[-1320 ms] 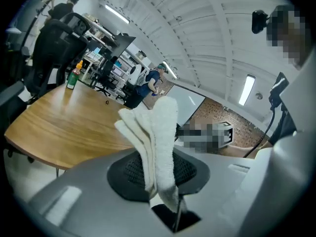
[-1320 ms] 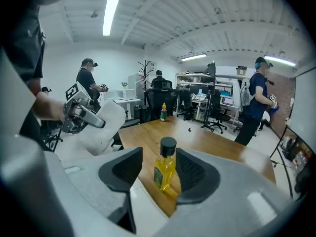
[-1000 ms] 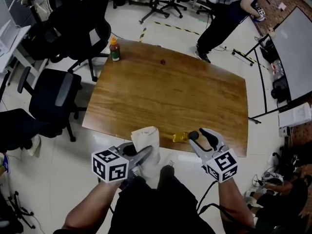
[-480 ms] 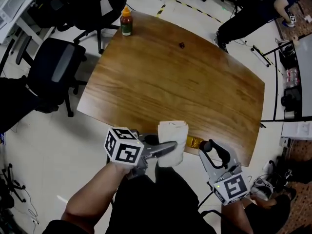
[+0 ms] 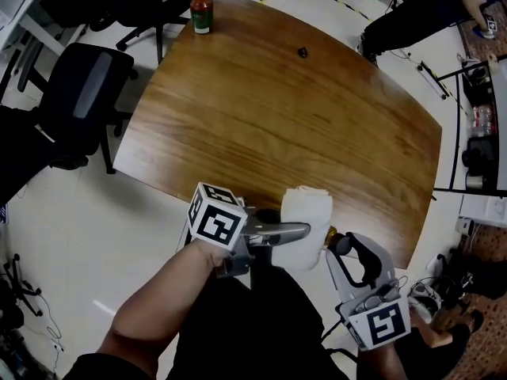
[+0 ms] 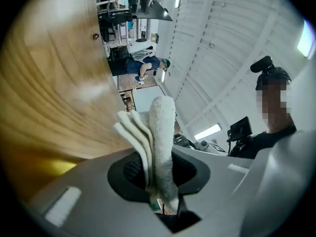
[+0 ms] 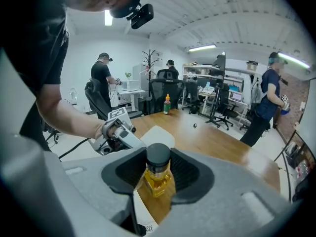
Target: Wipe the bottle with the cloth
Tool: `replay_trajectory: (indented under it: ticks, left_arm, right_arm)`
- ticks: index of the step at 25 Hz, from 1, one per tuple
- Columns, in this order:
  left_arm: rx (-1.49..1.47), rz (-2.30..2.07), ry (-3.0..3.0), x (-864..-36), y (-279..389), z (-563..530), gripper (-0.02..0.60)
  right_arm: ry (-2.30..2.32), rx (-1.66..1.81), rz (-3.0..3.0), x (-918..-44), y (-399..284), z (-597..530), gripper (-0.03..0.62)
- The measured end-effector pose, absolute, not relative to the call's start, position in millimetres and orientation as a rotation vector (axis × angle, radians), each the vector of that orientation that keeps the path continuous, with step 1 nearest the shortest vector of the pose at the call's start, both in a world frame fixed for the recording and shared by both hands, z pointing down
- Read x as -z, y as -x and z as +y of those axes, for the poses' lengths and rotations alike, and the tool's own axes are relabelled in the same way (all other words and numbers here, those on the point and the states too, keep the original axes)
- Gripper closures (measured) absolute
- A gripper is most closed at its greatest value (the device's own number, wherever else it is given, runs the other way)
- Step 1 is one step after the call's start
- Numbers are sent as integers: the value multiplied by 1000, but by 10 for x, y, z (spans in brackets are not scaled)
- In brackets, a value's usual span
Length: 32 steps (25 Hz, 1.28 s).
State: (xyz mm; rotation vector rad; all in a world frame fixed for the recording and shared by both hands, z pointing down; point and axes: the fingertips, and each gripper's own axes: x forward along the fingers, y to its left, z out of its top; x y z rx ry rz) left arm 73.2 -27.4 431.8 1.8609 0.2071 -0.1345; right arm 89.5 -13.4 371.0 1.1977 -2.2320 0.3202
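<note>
A small bottle [image 7: 157, 177] of yellow liquid with a black cap stands upright between the pads [image 7: 127, 168] of my right gripper [image 5: 349, 248], which is shut on it at the table's near edge. In the head view only a sliver of the bottle [image 5: 331, 233] shows beside the cloth. My left gripper [image 5: 303, 230] is shut on a folded white cloth [image 5: 305, 216], which hangs just left of the bottle and hides most of it. In the left gripper view the cloth [image 6: 161, 132] sticks up between the jaws.
The wooden table [image 5: 277, 117] stretches away in front. A green bottle with an orange cap [image 5: 201, 6] stands at its far left corner and a small dark object [image 5: 302, 52] lies near the far edge. Office chairs [image 5: 79, 93] stand to the left; a person [image 5: 420, 6] is far right.
The left gripper has carried the cloth rightward until it covers the bottle. The right gripper's jaws have narrowed onto the bottle.
</note>
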Motion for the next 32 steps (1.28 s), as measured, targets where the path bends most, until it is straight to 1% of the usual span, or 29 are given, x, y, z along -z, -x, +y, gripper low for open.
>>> replay_trajectory:
  ticks: [6, 15, 25, 32]
  left_arm:
    - [92, 194, -1905, -4452, -748, -315, 477]
    - [-224, -29, -2085, -4876, -789, -332, 479]
    - [-543, -204, -2147, -5328, -801, -310, 480]
    - [-619, -268, -2149, -5399, -885, -290, 479]
  right_arm:
    - [-1218, -344, -2241, -3712, -870, -160, 454]
    - [-1232, -349, -2242, -3706, -887, -159, 454]
    - [-1217, -309, -2251, -3699, -738, -181, 454]
    - [-1285, -351, -2248, -3699, -930, -213, 454]
